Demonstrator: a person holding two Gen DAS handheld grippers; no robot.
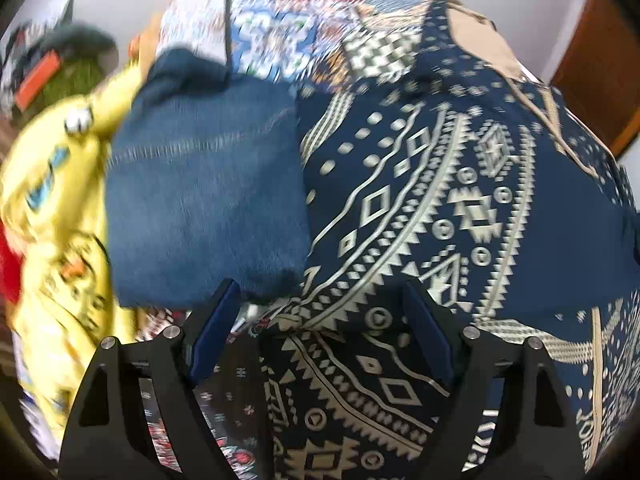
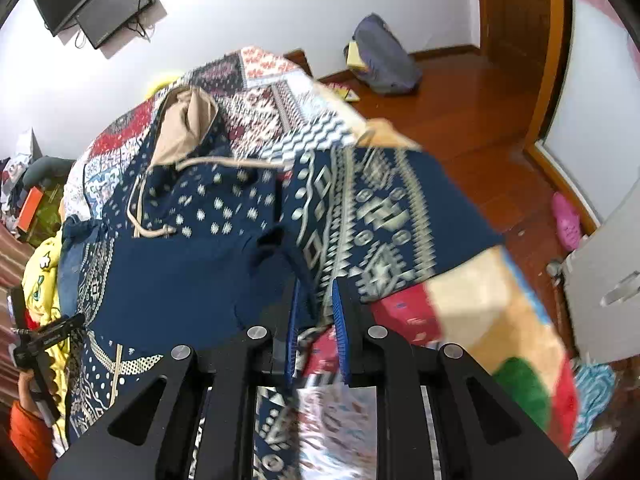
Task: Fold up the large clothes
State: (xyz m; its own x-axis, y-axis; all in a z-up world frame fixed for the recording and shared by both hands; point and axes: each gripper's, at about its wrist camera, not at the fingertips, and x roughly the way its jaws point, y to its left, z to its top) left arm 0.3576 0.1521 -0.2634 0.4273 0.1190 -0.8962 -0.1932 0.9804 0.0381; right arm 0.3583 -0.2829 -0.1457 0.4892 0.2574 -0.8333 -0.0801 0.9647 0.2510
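A navy hoodie (image 1: 440, 200) with a cream geometric print lies spread on the bed. Its beige-lined hood (image 2: 188, 120) and drawstrings point toward the far wall. My left gripper (image 1: 320, 312) hangs open just above the hoodie's body, with nothing between its blue pads (image 1: 216, 332). A folded piece of blue denim (image 1: 200, 200) lies right beside its left finger. My right gripper (image 2: 316, 304) is nearly closed on the dark cuff of the hoodie's sleeve (image 2: 380, 216). The sleeve is lifted and stretched over the bed's right edge.
A patchwork quilt (image 2: 260, 92) covers the bed. A yellow garment (image 1: 52, 208) lies left of the denim. At the lower left a hand in an orange sleeve holds a black device (image 2: 44, 340). On the wooden floor (image 2: 460, 120) are a grey backpack (image 2: 384, 56) and a pink item (image 2: 566, 220).
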